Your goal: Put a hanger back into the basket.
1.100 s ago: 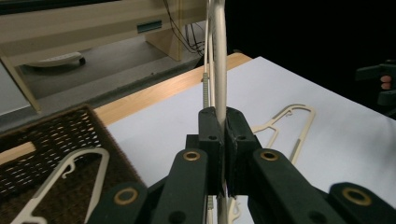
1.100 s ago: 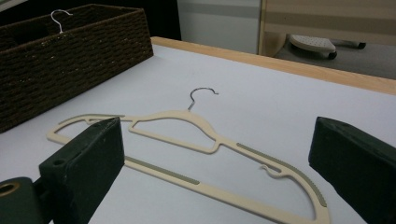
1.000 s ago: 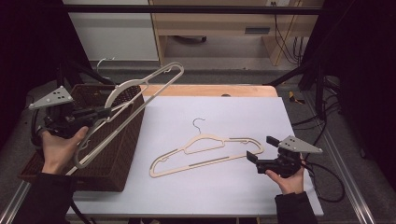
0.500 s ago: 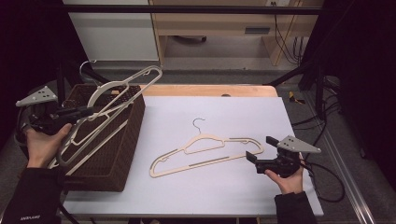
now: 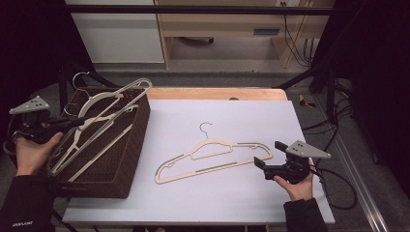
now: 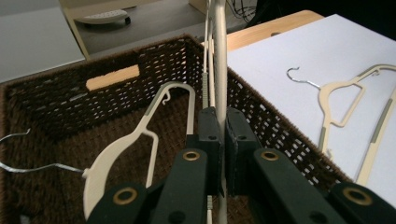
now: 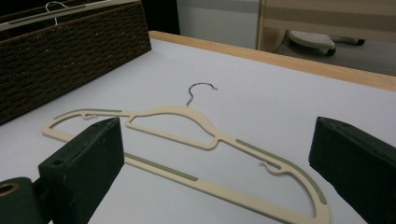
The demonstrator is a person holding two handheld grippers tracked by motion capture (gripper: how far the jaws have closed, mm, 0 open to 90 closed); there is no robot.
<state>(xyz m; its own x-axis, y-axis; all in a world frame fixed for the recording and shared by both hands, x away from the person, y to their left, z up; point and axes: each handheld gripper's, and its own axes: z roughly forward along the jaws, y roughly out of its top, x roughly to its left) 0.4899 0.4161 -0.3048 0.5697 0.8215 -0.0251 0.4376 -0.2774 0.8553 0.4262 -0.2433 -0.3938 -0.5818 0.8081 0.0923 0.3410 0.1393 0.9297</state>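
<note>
Now the left tool point(image 6: 218, 135) is clenching a hanger point(image 5: 104, 116) lengthwise over the basket point(image 5: 126, 159); the right tool point(image 7: 215, 163), released, is facing the desk hanger point(image 7: 196, 135).

Background beyond the hangers and basket

White sheet point(image 5: 232, 193) covers the worktop; a bare wooden edge point(image 5: 212, 93) shows along the far side. Behind it, on the floor, a pale wooden cabinet point(image 5: 217, 29) with a round white object point(image 5: 193, 40) under it, a white panel point(image 5: 116, 31) to its left. Black cables point(image 5: 290, 34) hang at the cabinet's right.
</note>
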